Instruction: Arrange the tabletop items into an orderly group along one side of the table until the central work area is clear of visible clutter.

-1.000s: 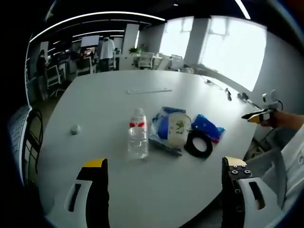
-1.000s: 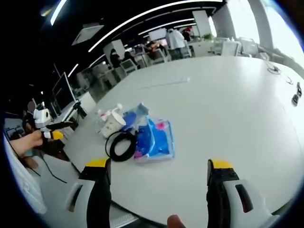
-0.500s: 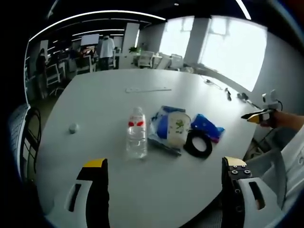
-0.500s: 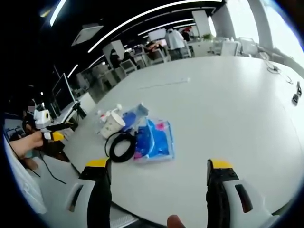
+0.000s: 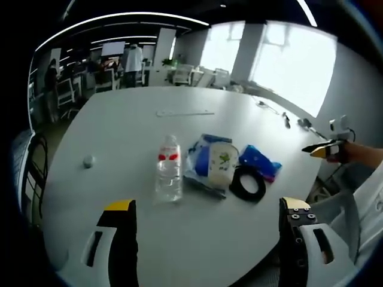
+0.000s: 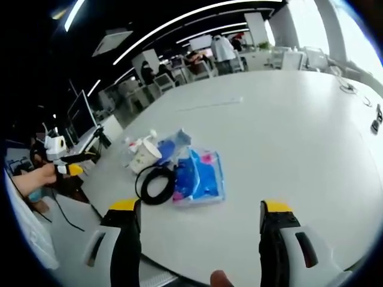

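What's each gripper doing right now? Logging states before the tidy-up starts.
Left gripper: open, holding nothing.
Right gripper: open, holding nothing.

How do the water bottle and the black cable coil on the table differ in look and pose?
The water bottle is clear with a red label; the black cable coil is dark and opaque. The water bottle stands upright, while the black cable coil lies flat as a ring. The water bottle stands apart from the pile; the black cable coil lies against the blue packet. Both rest untouched on the white table.
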The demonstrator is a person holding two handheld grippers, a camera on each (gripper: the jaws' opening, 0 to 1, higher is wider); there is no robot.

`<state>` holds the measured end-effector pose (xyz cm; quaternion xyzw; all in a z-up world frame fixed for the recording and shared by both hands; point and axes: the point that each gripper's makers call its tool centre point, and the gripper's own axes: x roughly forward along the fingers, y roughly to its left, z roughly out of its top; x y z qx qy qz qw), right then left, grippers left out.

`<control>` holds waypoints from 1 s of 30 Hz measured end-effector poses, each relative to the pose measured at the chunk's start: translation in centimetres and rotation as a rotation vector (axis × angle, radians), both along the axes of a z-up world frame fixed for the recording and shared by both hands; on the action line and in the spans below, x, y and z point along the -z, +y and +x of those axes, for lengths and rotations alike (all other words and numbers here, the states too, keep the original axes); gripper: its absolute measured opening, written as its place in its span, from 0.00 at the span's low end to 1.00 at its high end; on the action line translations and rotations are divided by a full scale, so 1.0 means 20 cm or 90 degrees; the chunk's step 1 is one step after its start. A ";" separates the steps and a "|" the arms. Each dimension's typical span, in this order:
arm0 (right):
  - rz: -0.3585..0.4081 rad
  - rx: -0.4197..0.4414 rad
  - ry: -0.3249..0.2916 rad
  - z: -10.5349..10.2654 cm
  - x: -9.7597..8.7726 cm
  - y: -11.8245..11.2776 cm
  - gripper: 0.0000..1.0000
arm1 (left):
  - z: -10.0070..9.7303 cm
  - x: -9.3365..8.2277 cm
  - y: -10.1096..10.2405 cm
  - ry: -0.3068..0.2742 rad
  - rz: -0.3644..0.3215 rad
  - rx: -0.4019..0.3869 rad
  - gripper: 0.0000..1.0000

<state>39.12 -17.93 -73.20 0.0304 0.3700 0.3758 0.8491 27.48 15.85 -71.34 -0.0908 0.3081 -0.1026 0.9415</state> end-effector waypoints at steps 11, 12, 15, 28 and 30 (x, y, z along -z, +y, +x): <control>0.005 -0.005 0.008 -0.01 0.01 0.04 0.78 | 0.00 0.02 -0.02 0.003 -0.005 0.004 0.95; 0.006 -0.006 0.009 -0.01 0.01 0.05 0.78 | 0.01 0.02 -0.02 0.003 -0.005 0.004 0.95; 0.008 -0.008 0.010 -0.01 0.01 0.06 0.77 | 0.01 0.01 -0.03 0.003 -0.009 0.006 0.95; 0.016 -0.009 0.010 0.00 0.01 0.08 0.76 | 0.03 0.02 -0.04 0.007 -0.007 0.013 0.94; 0.020 -0.008 0.012 0.00 0.01 0.09 0.76 | 0.04 0.02 -0.05 0.007 -0.009 0.014 0.95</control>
